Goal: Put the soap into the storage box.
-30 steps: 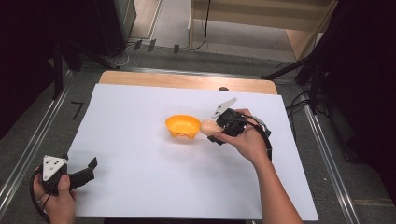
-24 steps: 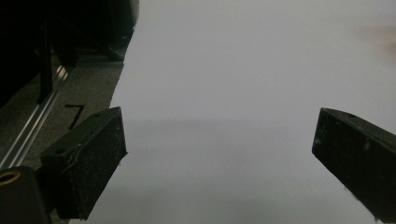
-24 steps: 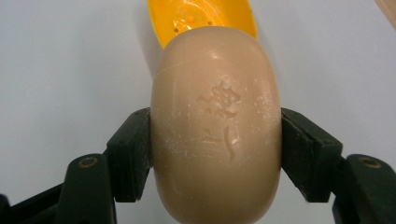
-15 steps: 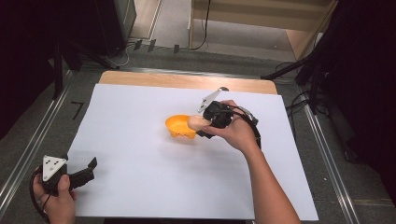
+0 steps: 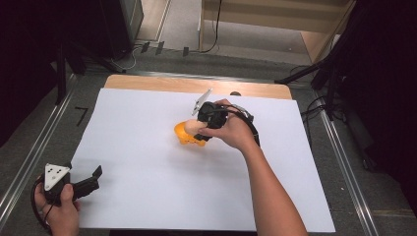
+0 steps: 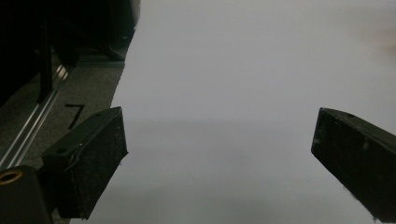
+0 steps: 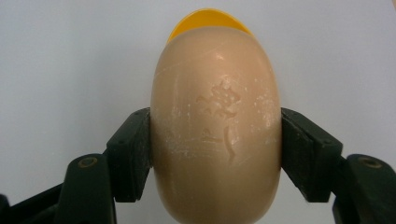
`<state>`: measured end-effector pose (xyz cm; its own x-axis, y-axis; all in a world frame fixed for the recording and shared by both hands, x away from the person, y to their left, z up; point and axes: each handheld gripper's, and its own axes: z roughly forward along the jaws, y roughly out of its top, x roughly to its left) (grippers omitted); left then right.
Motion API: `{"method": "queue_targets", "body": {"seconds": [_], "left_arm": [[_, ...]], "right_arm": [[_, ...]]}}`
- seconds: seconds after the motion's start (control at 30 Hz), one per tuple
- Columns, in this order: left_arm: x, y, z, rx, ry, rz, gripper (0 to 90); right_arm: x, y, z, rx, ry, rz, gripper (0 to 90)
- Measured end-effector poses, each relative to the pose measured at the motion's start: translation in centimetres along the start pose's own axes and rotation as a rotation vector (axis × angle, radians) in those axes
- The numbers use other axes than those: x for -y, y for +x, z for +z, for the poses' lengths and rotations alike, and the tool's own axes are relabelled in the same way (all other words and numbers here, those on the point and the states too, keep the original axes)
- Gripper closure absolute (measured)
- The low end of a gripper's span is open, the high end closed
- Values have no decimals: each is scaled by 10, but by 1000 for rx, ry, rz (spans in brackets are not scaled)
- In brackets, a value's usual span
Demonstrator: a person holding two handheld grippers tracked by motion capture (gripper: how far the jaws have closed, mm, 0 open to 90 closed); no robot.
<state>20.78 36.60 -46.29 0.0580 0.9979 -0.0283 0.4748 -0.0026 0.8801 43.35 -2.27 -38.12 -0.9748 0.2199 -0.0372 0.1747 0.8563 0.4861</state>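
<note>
Embossed mark on face of soap bar (image 7: 215,126): worn characters, illegible. Black mark like numeral 7 on grey floor strip (image 6: 74,114) beside white sheet (image 6: 243,93). No other readable text.

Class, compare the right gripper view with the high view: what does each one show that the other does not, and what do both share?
Right gripper view alone: the mark stamped into the beige soap bar, and both pads pressing on its sides.

High view alone: the left hand-held gripper resting open at the sheet's near left corner, the wooden table edge and the floor beyond.

Both: the right hand-held gripper shut on the soap bar, the orange dish right behind it, and the white sheet.
</note>
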Motion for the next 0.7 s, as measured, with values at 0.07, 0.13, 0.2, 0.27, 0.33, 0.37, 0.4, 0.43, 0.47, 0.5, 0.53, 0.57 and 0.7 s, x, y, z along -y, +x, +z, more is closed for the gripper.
{"method": "queue_targets", "body": {"seconds": [0.07,0.13,0.2,0.27,0.33,0.37,0.4,0.43,0.47,0.5,0.53,0.57,0.7], "left_arm": [[0,0,0,0,1,-2,37],[0,0,0,0,2,-2,37],[0,0,0,-2,3,-3,37],[0,1,0,-1,3,-3,37],[0,1,0,0,5,-6,37],[0,1,0,0,5,-6,37],[0,1,0,2,7,-5,37],[0,1,0,2,5,-6,37],[0,1,0,3,7,-6,37],[0,1,0,2,7,-7,37],[0,1,0,2,7,-7,37],[0,1,0,-1,8,-11,37],[0,1,0,-1,7,-13,37]], "right_arm": [[-3,-1,3,-6,12,-7,333],[-6,-2,4,-2,23,-10,332],[-8,-4,6,-12,15,-18,332],[-9,-6,9,-25,20,-20,332],[-9,-6,12,-26,45,-15,332],[-10,-6,13,-17,47,-24,332],[-11,-5,14,-11,54,-25,332],[-11,-5,15,-12,50,-30,331],[-12,-4,16,-19,47,-26,331],[-14,-4,17,-31,50,-26,331],[-14,-4,17,-31,50,-26,331],[-15,-5,19,-26,62,-33,331],[-15,-6,22,-20,71,-28,330]]}}
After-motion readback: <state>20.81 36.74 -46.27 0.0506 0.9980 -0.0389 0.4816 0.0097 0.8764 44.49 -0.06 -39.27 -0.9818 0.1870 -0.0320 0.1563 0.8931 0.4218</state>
